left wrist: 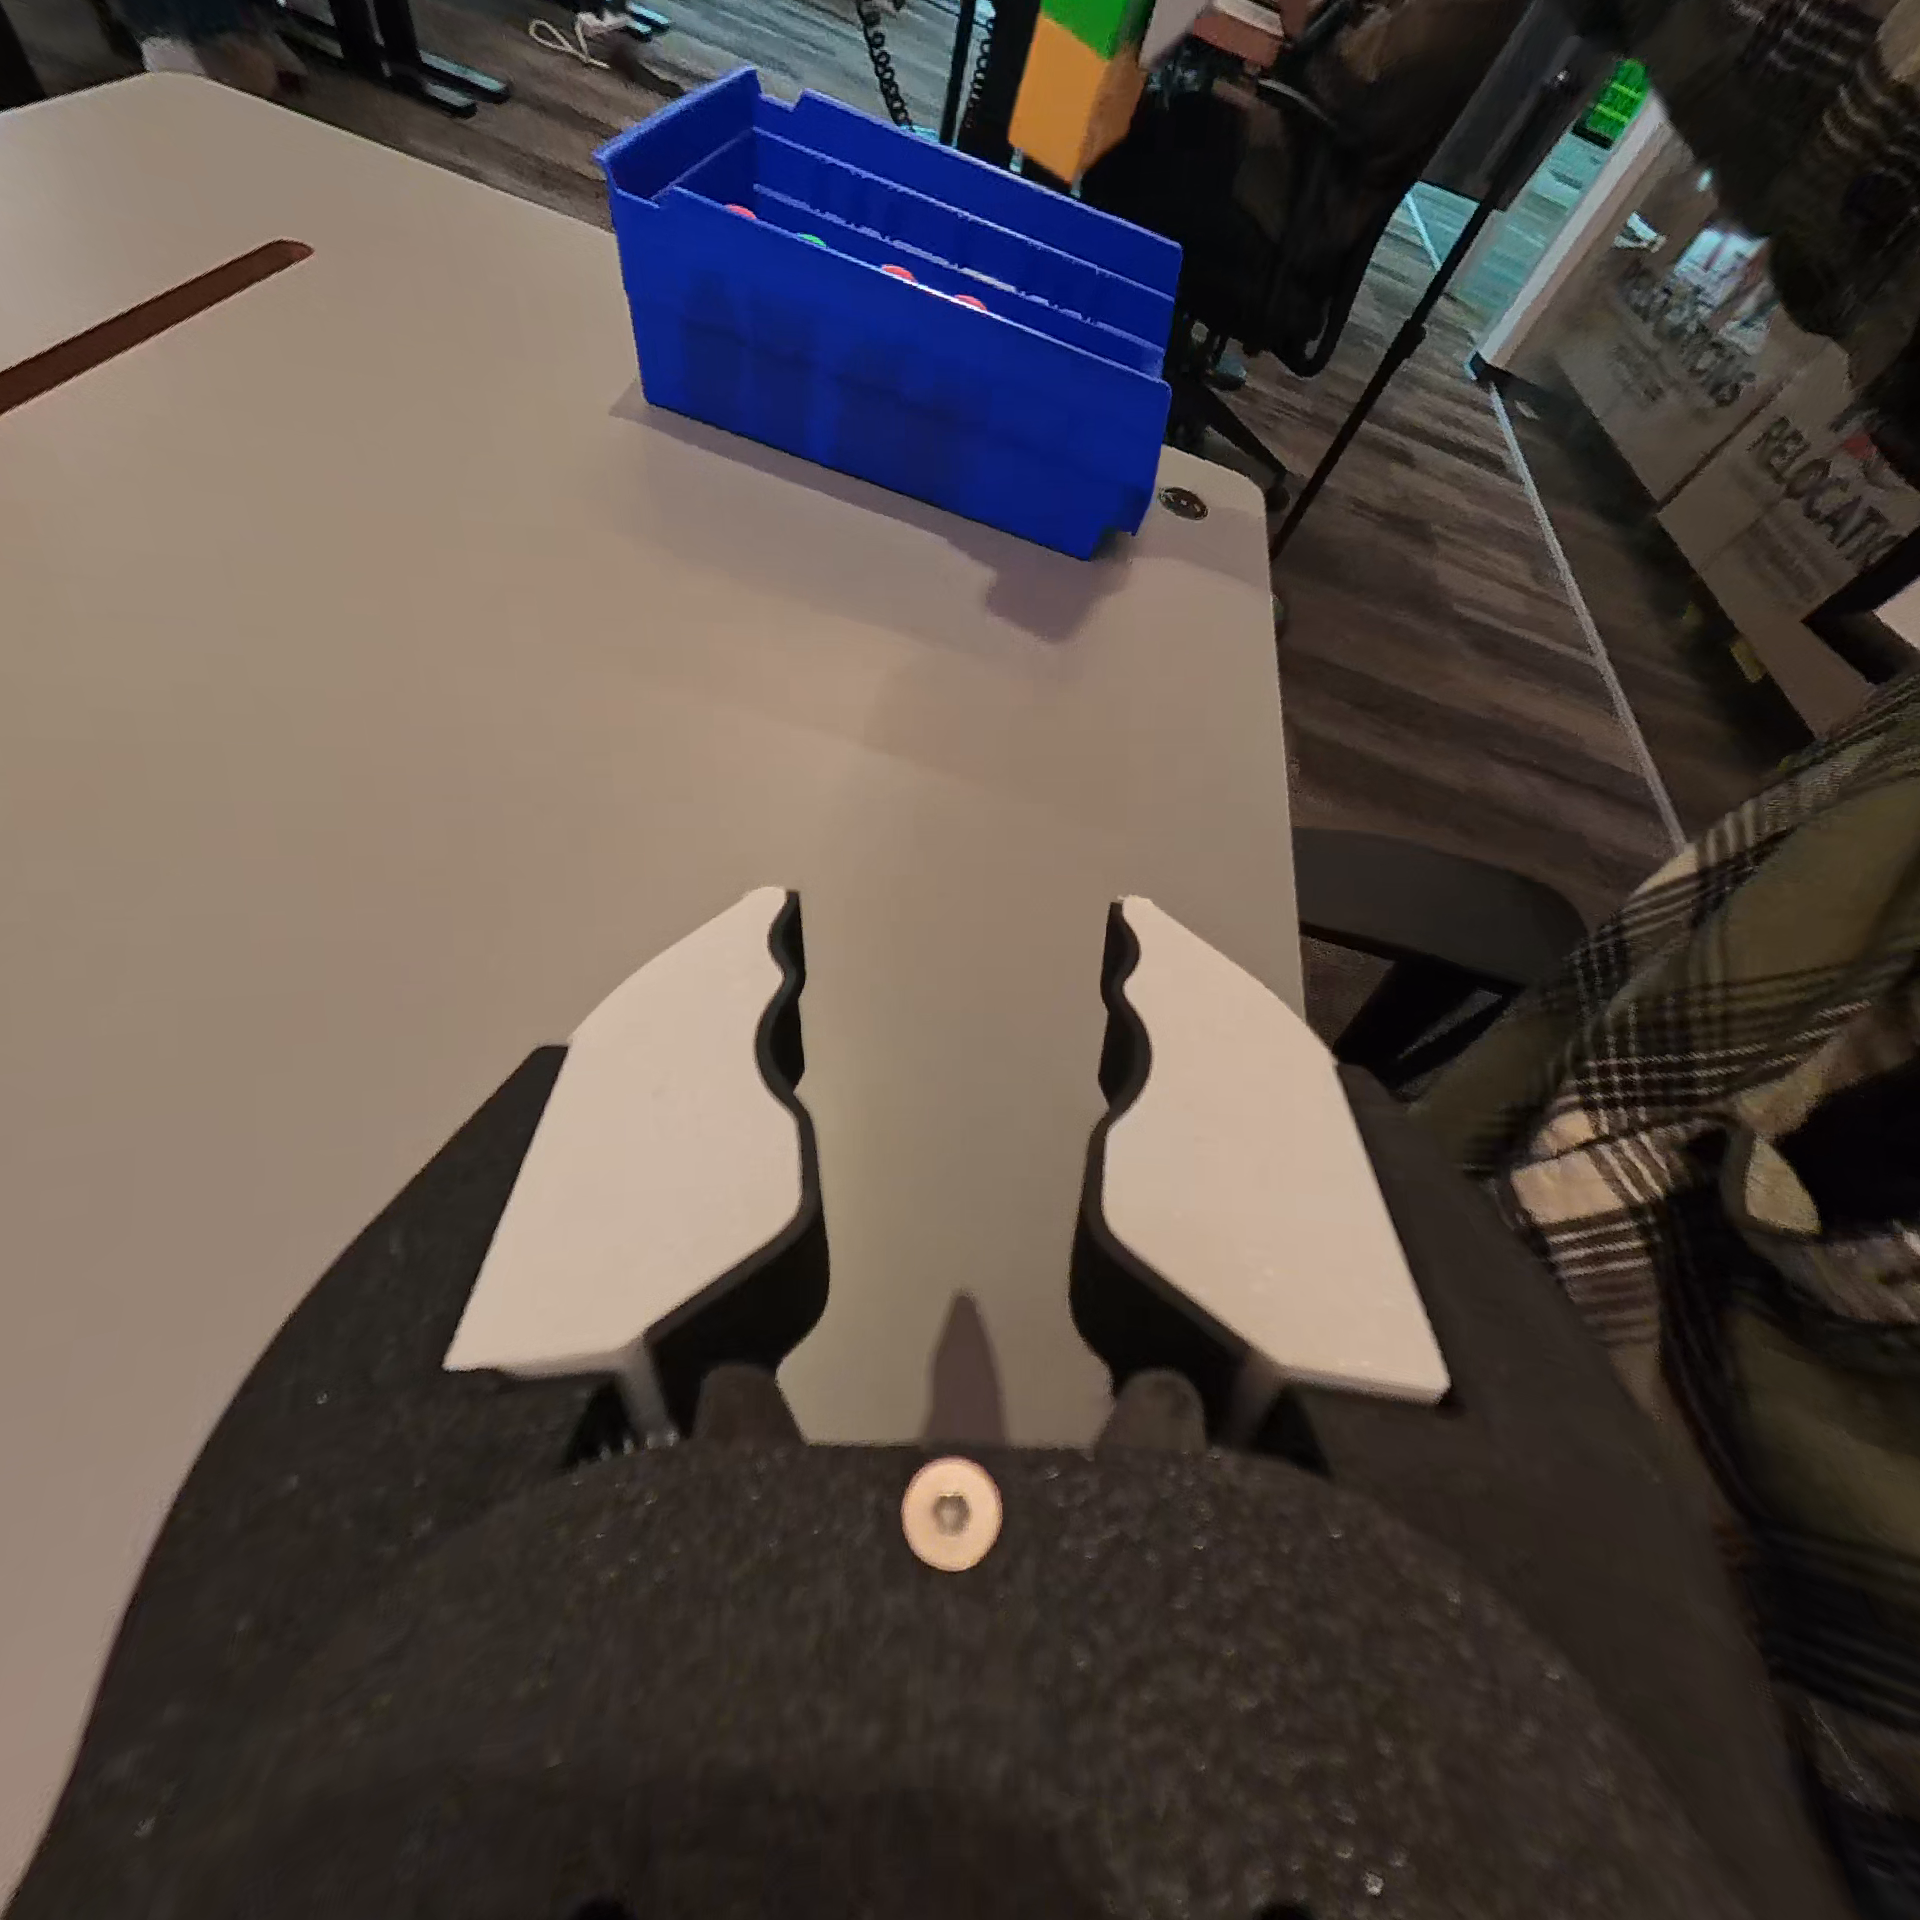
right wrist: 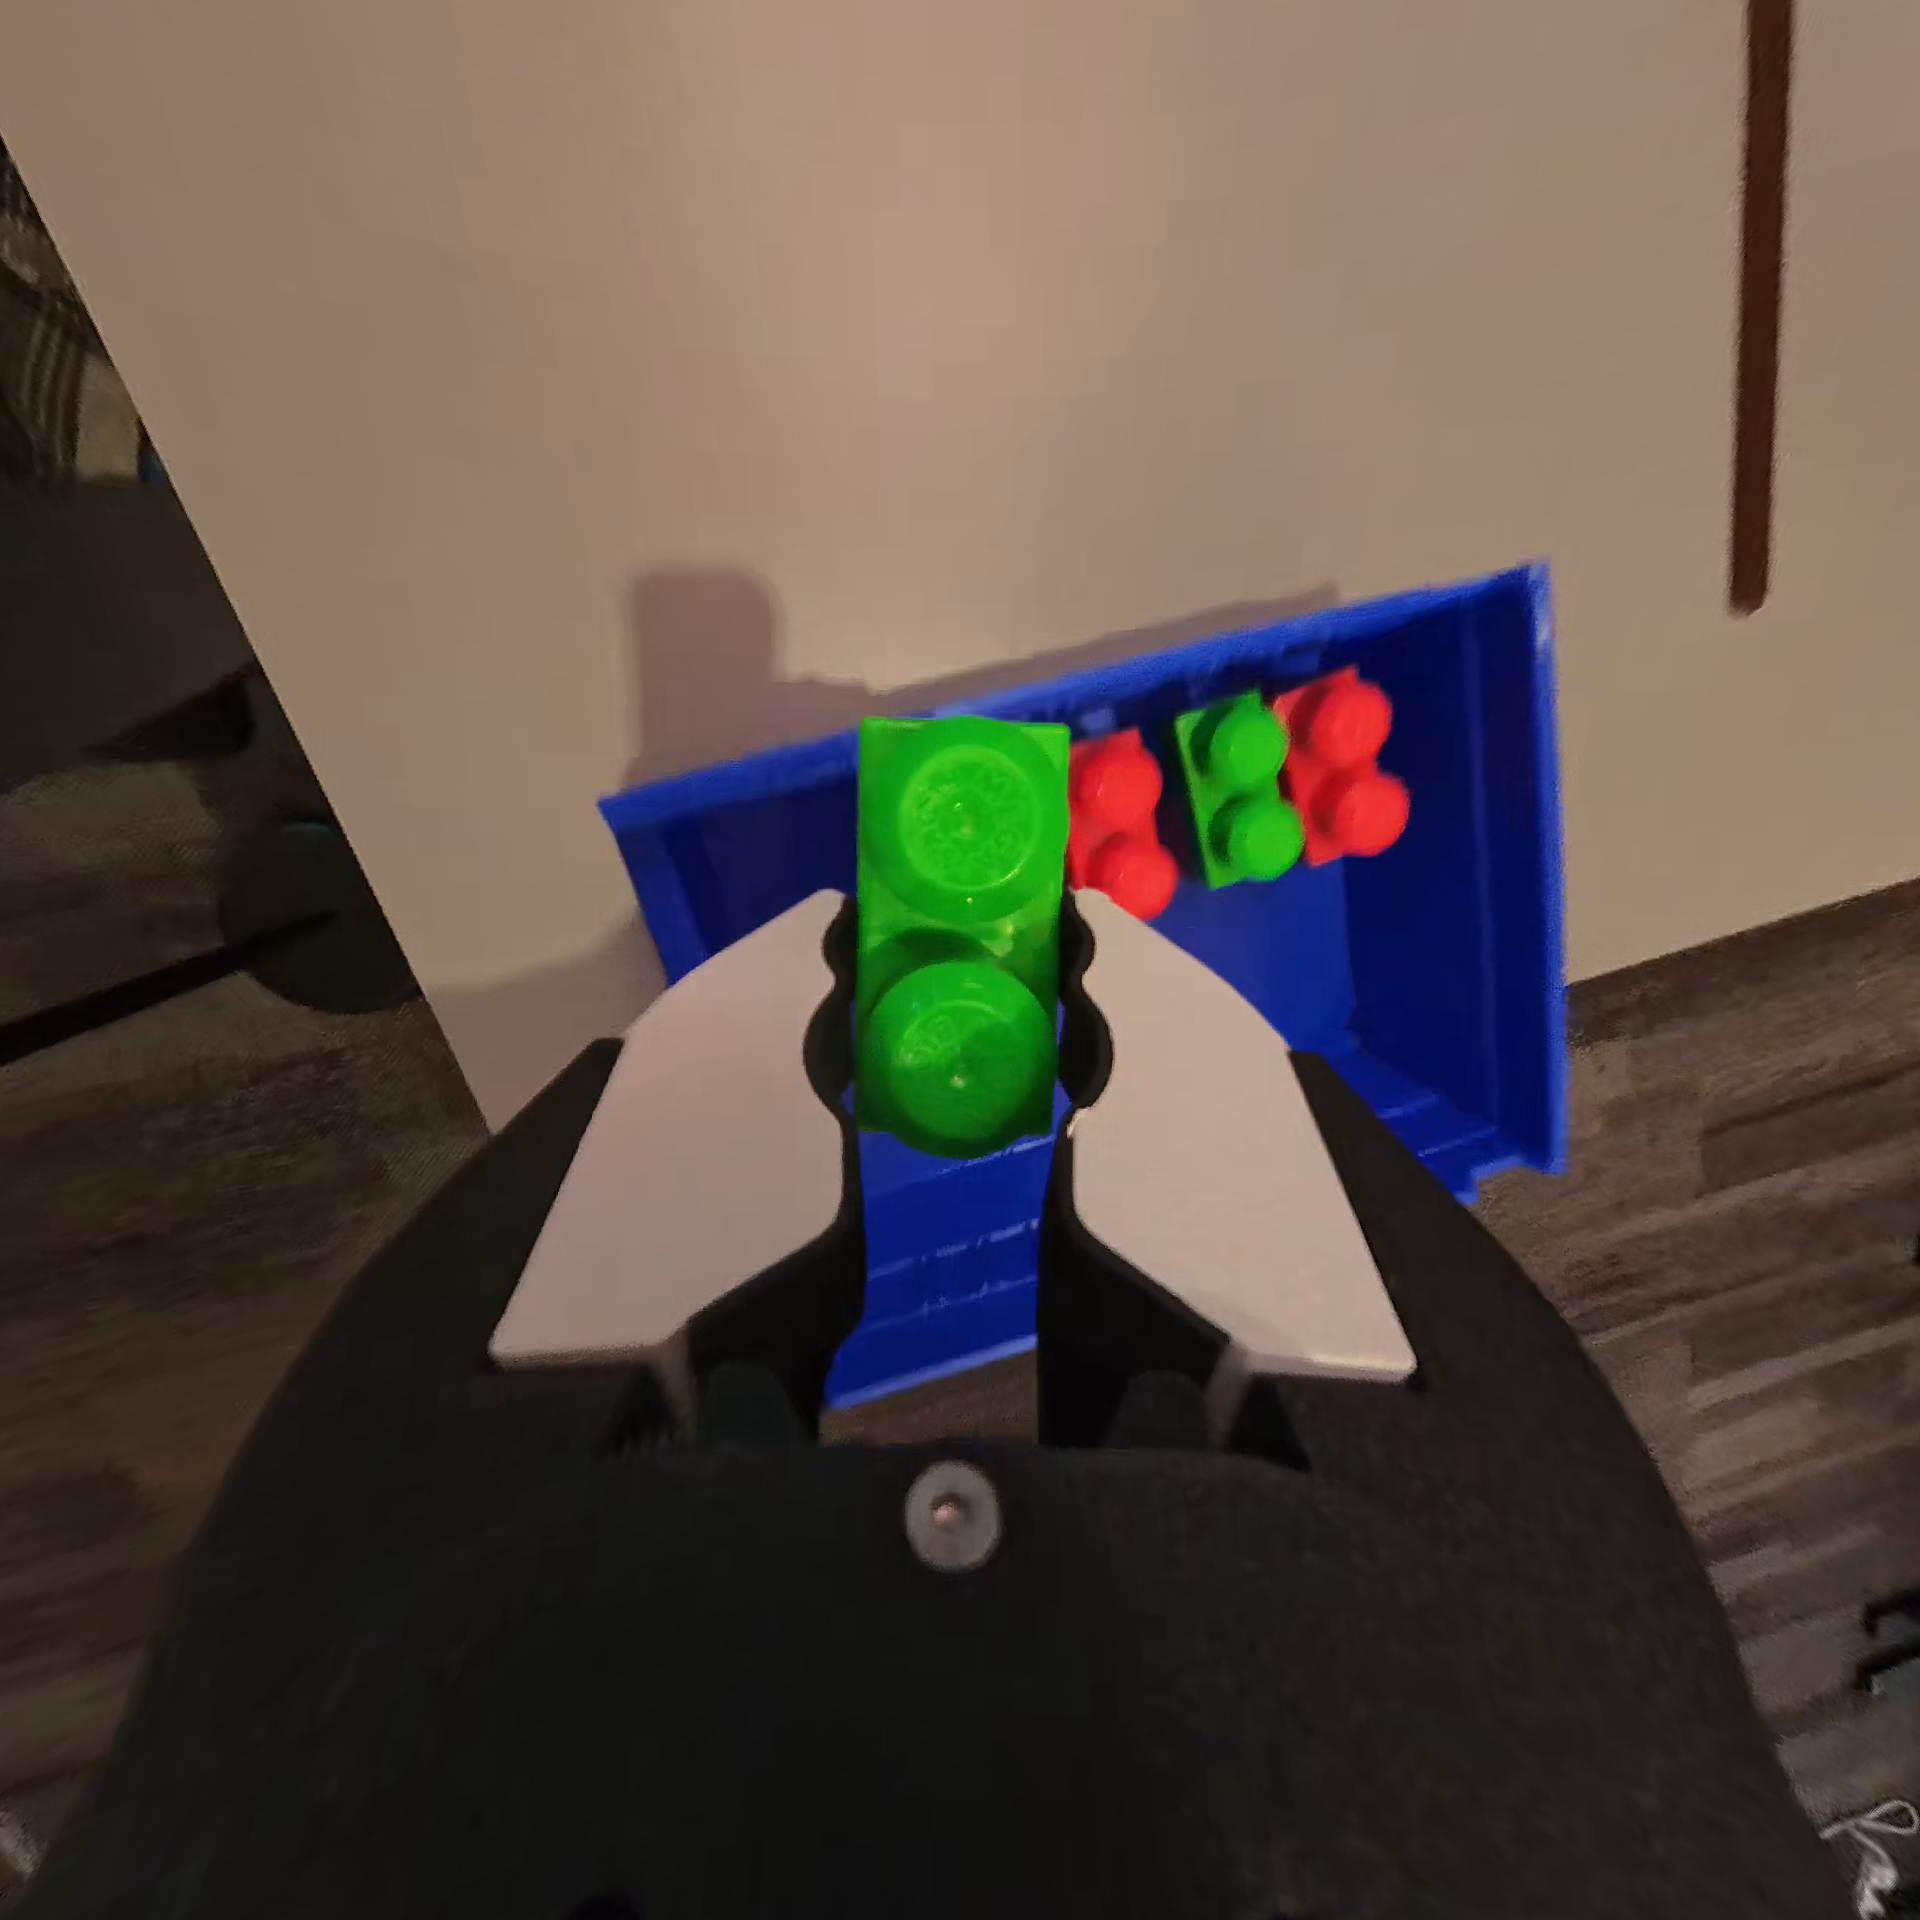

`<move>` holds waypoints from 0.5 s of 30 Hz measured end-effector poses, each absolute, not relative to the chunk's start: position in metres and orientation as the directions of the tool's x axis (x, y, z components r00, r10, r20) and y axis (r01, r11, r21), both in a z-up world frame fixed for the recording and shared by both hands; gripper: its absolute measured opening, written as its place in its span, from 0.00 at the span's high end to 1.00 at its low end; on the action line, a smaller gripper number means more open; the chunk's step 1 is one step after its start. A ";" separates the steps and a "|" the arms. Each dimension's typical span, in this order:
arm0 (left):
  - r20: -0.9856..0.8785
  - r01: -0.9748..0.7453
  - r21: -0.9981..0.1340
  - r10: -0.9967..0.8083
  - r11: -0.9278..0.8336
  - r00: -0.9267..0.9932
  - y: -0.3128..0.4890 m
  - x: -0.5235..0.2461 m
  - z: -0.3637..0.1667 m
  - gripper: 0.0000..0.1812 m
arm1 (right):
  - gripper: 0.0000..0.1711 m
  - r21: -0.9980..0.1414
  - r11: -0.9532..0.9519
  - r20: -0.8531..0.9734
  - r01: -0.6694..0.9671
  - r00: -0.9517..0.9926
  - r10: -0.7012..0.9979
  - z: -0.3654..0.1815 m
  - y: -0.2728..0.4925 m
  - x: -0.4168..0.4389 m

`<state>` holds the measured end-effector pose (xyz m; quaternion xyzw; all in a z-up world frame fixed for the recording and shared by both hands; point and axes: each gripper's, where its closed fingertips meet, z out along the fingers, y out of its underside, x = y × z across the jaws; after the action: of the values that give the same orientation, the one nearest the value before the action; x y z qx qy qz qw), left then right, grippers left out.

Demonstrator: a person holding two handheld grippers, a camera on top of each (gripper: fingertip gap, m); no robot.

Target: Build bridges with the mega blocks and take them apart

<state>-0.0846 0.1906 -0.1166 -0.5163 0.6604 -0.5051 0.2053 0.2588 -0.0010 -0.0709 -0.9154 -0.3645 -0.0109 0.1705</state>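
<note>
Green block (right wrist: 961, 935) clamped between right gripper (right wrist: 961, 914) jaws.

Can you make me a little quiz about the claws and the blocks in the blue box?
1. True or false: the left claw is holding a block.
2. What colour is the two-stud block that the right claw grips?
3. Which blocks lie in the blue bin? A) two red, one green B) three yellow C) one blue only

Key
1. False: it is open over the bare table.
2. Green.
3. A: a red block, a small green block and another red block.
</note>
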 end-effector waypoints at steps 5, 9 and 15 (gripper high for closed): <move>0.274 -0.469 -0.878 -0.905 -0.097 -0.325 0.181 -0.107 -0.117 0.70 | 0.79 -0.301 -0.660 0.107 0.688 0.712 0.694 -0.120 -0.027 0.268; 0.273 -0.495 -0.862 -0.920 -0.104 -0.281 0.175 -0.116 -0.119 0.71 | 0.79 -0.335 -0.627 0.081 0.704 0.684 0.725 -0.153 -0.033 0.263; 0.249 -0.526 -0.846 -0.934 -0.081 -0.257 0.168 -0.116 -0.115 0.71 | 0.79 -0.380 -0.594 0.054 0.709 0.658 0.751 -0.183 -0.032 0.257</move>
<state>-0.1156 0.1685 -0.1146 -0.5688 0.6417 -0.4657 0.2187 0.2567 -0.0317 -0.1830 -0.8910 -0.4097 0.0559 0.1874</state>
